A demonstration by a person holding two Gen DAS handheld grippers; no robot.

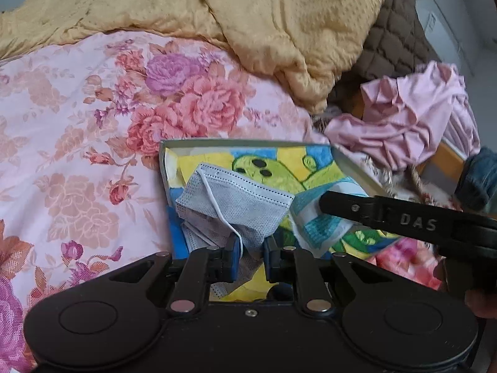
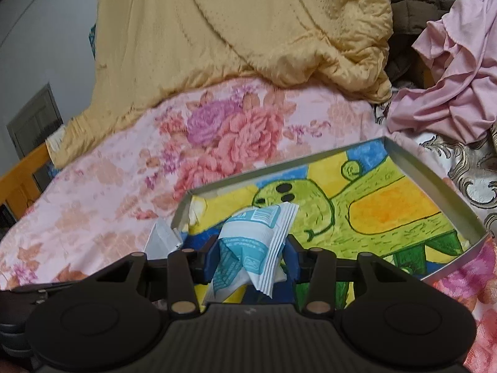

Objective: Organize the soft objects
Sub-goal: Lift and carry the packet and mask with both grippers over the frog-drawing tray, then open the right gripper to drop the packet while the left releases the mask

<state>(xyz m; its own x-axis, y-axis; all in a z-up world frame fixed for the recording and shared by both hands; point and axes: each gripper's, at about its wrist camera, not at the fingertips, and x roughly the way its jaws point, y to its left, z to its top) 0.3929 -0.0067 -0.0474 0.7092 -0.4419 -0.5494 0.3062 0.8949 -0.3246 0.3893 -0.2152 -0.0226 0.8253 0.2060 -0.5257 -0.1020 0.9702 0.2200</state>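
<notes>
Crowding the tray [image 1: 351,163]: yellow quilt [image 1: 279,31], pink garment [image 1: 413,118].

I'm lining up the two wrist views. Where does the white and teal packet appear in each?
Left wrist: packet right of centre, under the right gripper's finger, over the tray.
Right wrist: packet bottom centre, between the right gripper pads.
Shared landmark: the tray's green cartoon face.
</notes>
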